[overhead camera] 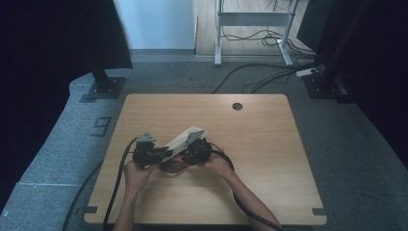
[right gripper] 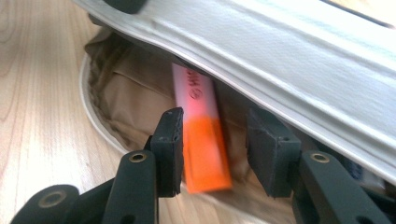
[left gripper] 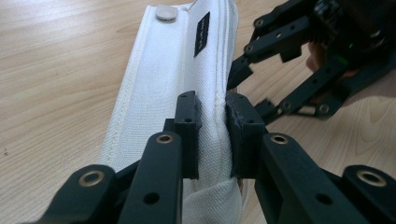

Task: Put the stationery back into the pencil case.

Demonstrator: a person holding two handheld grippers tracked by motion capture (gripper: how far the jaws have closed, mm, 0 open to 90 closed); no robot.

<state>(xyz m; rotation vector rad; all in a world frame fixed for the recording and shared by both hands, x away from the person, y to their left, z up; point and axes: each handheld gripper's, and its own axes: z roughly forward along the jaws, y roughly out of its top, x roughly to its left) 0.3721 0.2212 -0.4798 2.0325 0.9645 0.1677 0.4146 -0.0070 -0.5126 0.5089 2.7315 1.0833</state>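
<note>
Left hand-held gripper (left gripper: 212, 135) clenched on white canvas pencil case (left gripper: 177, 79) edge; right hand-held gripper (right gripper: 219, 154) released, jaws astride orange-pink eraser (right gripper: 203, 135) at case mouth, above table (overhead camera: 269, 144).

High view overhead; gripper views close on pouch (left gripper: 187, 70).

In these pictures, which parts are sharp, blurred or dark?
High view: table lit, room edges very dark. Left gripper view: white pouch sharp near the jaws. Right gripper view: orange marker soft, its lower end blurred.
</note>
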